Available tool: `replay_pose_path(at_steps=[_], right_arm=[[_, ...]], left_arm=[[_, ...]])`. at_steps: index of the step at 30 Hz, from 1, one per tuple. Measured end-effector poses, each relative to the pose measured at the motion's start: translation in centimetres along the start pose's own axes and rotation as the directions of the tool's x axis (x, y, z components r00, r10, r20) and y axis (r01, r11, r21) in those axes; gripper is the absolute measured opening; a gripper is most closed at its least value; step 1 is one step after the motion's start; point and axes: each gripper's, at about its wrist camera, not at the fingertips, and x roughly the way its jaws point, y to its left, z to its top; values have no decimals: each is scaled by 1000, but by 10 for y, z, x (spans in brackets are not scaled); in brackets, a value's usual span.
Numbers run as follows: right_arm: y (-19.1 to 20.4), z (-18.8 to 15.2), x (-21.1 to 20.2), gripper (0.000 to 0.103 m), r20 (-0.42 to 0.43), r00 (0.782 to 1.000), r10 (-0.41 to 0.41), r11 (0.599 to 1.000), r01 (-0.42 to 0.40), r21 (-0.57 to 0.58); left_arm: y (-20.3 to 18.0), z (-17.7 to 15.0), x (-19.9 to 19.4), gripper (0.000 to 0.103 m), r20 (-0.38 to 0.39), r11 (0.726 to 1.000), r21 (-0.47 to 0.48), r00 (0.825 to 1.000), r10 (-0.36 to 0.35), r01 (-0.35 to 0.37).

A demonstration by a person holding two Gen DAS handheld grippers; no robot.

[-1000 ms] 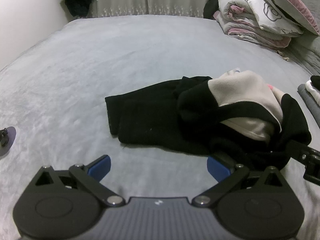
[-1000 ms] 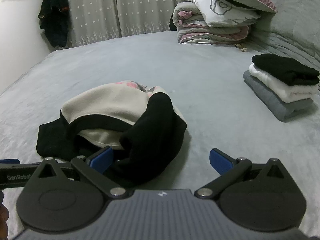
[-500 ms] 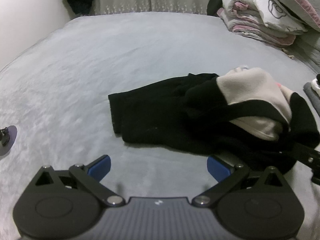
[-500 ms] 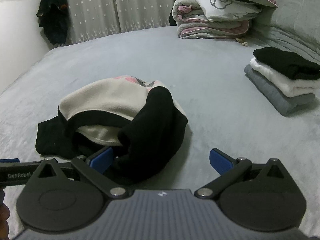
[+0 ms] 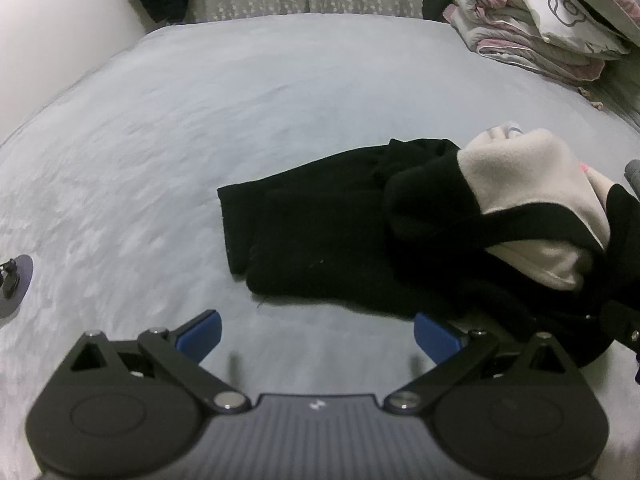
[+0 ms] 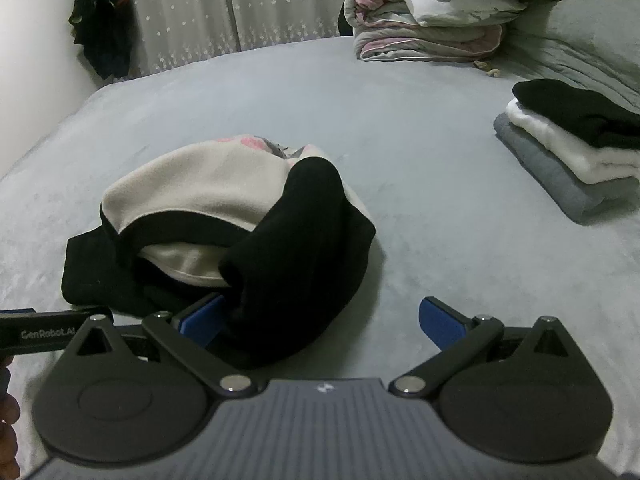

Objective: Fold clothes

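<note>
A crumpled black and cream fleece garment (image 5: 460,220) lies on the grey bed (image 5: 240,120). Its black part spreads flat to the left and its cream part bulges up on the right. In the right wrist view the same garment (image 6: 224,216) forms a heap with a black sleeve draped over the front. My left gripper (image 5: 318,334) is open, just short of the garment's near edge. My right gripper (image 6: 322,320) is open too; the heap's black front edge reaches in by its left fingertip (image 6: 200,318), and nothing is gripped.
A stack of folded clothes (image 6: 576,148), black on white on grey, sits at the right of the bed. Folded quilts and a pillow (image 6: 436,12) are piled at the back. A dark garment (image 6: 104,24) hangs by the curtain. A small round mount (image 5: 12,284) lies left.
Both grippers have edged forward and tilted slightly down, so the garment sits a little nearer in each view. The garment itself has not moved. Both grippers stay open.
</note>
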Motion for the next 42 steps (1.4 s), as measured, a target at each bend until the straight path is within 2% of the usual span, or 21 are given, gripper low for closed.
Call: replay_pose_path(at_steps=[22,34,39,42], right_arm=[[4,6,-15,103,45,999,16,1000,-15,-26],[8,9,-11,103,55,998,2,999,0,-38],[10,11,9,103,28,1000,-15,997,17,-69],[10,12,26,103,-27,1000,-8,997,6,-78]], left_arm=[[-5,3,-8,103,8,1000,2,1000,-23,23],[-11,6,-4,103,44,1000,9,999,-24,23],[-10,17,9,103,63,999,-18,998,-31,32],[-10,19,24,103,47,998,-36,998,-43,45]])
